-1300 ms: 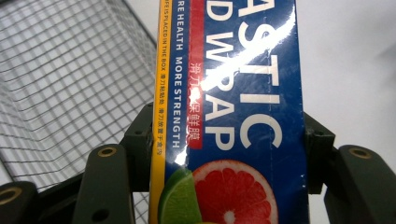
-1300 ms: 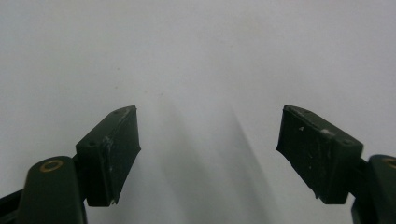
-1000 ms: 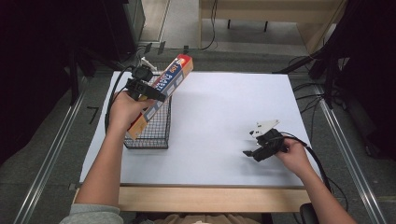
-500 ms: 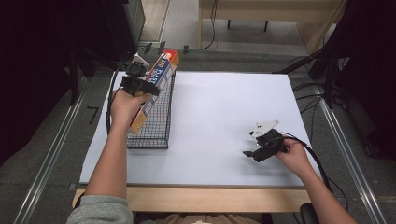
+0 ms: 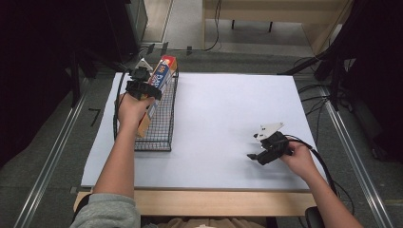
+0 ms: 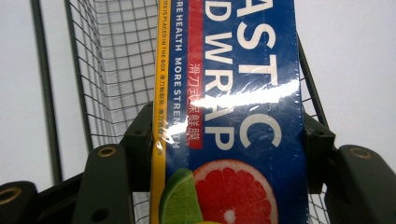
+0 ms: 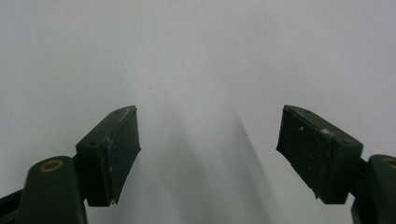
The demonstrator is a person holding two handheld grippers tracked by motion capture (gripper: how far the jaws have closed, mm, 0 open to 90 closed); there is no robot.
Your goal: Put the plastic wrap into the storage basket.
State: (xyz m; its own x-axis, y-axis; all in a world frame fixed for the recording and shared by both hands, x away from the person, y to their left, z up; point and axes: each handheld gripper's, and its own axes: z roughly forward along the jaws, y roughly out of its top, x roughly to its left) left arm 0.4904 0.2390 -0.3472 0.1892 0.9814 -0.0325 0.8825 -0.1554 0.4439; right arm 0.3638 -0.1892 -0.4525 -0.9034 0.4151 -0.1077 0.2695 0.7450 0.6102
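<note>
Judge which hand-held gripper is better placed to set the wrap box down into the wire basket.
Left. The left hand-held gripper is already shut on the wrap box, held tilted over the basket. The right hand-held gripper is open above bare table, well away from the basket.

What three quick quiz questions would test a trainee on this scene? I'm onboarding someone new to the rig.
1. True or false: the left gripper is shut on the plastic wrap box.
2. What lies under the box: A) wire basket, B) plate, C) bowl?
3. How do the right gripper's jaws stand?

Key: 1 true. 2 A. 3 apart, holding nothing, over the white table.
</note>
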